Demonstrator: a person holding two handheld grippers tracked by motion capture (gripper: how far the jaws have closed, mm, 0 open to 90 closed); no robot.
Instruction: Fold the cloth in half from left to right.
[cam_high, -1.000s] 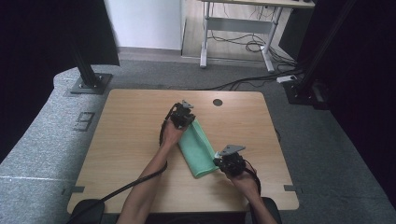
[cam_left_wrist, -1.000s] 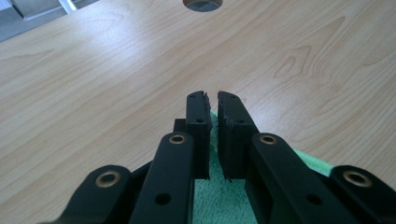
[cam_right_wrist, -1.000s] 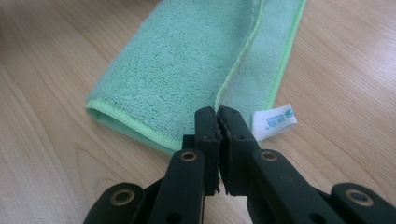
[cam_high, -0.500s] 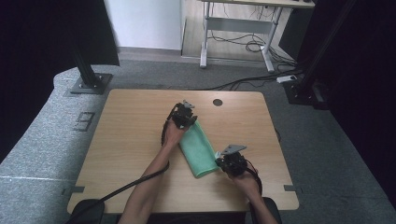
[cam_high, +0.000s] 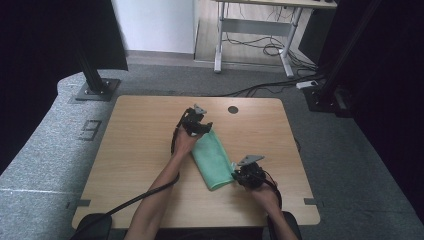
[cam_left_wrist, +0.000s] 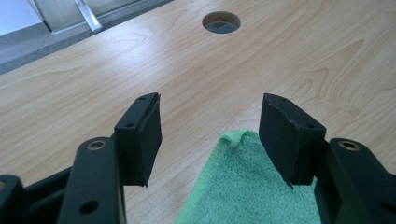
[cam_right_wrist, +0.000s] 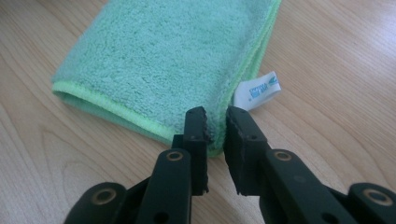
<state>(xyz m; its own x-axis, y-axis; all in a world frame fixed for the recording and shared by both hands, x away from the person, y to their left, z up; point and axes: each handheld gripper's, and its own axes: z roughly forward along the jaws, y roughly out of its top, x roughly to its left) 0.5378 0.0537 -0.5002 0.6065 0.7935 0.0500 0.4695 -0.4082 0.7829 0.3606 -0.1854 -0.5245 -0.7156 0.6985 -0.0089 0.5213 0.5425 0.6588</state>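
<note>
- Jaws first: the left gripper (cam_left_wrist: 210, 135) stands wide open over the far corner of the green towel (cam_high: 212, 157), holding nothing; the right gripper (cam_right_wrist: 215, 128) has its jaws nearly together, a thin gap between them, at the towel's near corner, and I cannot tell whether cloth is caught there.
- Wooden table (cam_high: 140, 150): bare apart from the towel, with 1 round cable hole (cam_high: 233, 109) towards the far edge.
- Towel: folded into a long strip near the table's middle, running from far-left to near-right, flat on the wood.
- Change over the last second: the towel has barely shifted and both grippers have stayed at its ends, so the fold looks finished and the left has let go.
- White label (cam_right_wrist: 258, 89): pokes out just beside the right jaws.
</note>
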